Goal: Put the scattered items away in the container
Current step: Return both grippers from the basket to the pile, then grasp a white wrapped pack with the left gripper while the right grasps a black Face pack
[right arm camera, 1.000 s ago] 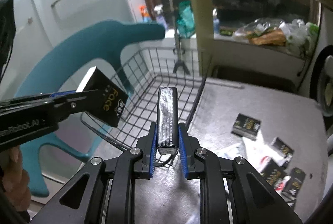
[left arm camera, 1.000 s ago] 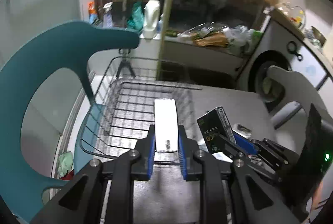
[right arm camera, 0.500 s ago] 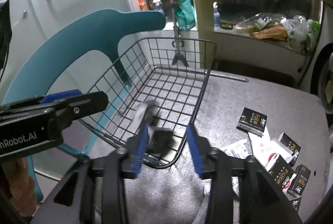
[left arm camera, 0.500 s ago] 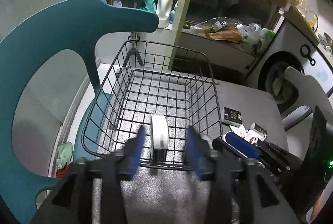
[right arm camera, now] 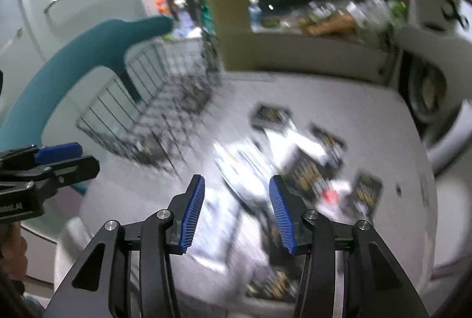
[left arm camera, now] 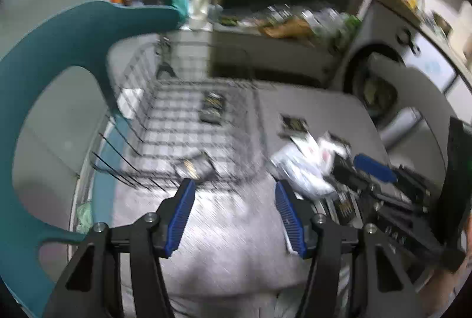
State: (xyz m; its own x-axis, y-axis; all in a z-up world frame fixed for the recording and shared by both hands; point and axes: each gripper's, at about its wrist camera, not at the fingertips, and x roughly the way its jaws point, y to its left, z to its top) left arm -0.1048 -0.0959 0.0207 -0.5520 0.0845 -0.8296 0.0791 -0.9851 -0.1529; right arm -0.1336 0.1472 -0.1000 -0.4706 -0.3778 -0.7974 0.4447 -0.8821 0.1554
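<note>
Two small dark boxes already lie on the floor of the black wire basket [left arm camera: 188,123] — one flat dark box with gold print [left arm camera: 213,111] toward the middle, and a second dark box [left arm camera: 194,167] close to the near rim. That much of the tidying looks done.

Most of it is left. On the grey speckled table [right arm camera: 339,99], to the right of the basket, a loose heap waits: a lone black-and-gold box [right arm camera: 270,115] nearest the basket, a crumpled white plastic packet [right arm camera: 244,170], and several more dark boxes [right arm camera: 327,140] spread around and under it. Motion blur hides their exact count.

The left gripper [left arm camera: 234,217] hangs just short of the basket's near rim, its jaws spread wide and holding nothing. The right gripper [right arm camera: 236,211] points at the heap, its jaws equally wide and empty, the white packet showing between its blue pads [right arm camera: 193,211]. A teal plastic chair back [left arm camera: 59,58] curves beside the basket — not part of the job.
</note>
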